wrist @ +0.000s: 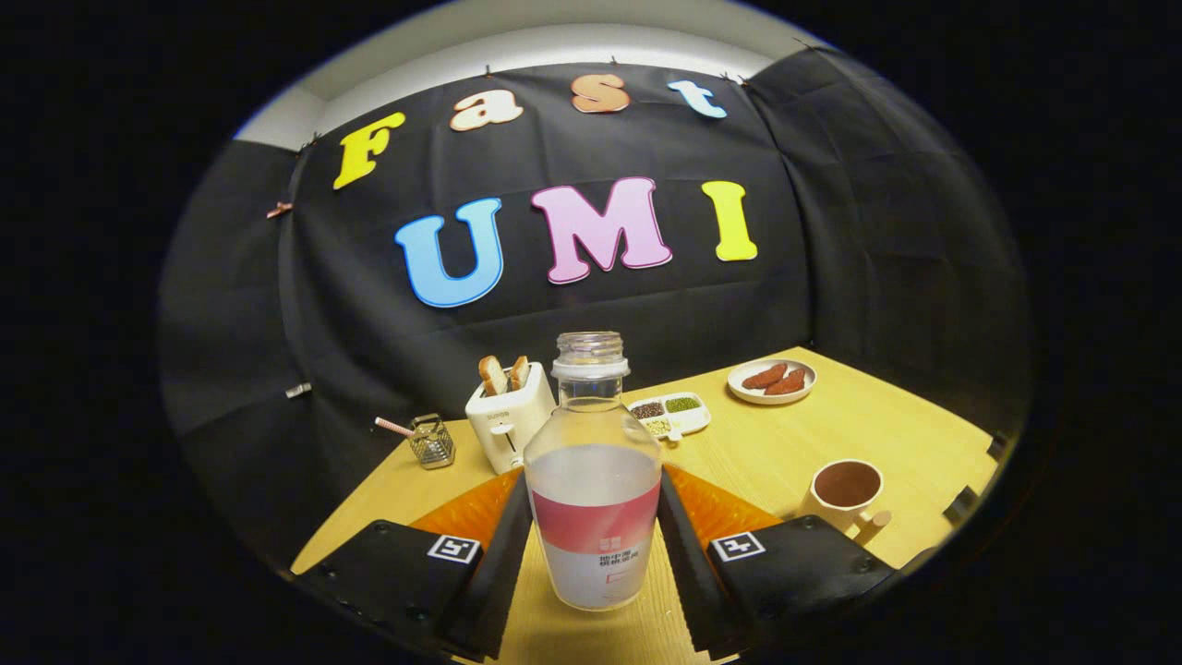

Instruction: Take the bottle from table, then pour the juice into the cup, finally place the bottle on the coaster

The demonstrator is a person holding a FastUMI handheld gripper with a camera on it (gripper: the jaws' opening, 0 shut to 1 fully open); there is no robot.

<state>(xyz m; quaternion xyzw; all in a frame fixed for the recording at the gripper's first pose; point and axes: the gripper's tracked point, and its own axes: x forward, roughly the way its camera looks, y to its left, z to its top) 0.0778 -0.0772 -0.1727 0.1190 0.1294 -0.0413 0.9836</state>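
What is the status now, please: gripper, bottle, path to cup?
Gripper astride bottle, both fingers against its sides. Bottle upright, cap off, juice inside. Cup ahead to the right, nothing between.

A clear bottle [592,480] is seen with a pink band across a white label and pale cloudy liquid inside. The tabletop [831,434] is light yellow wood grain. A white toaster [508,420] holds browned toast. A cream cup [845,494] shows a dark brown inside. A white plate [772,381] carries reddish-brown pieces.
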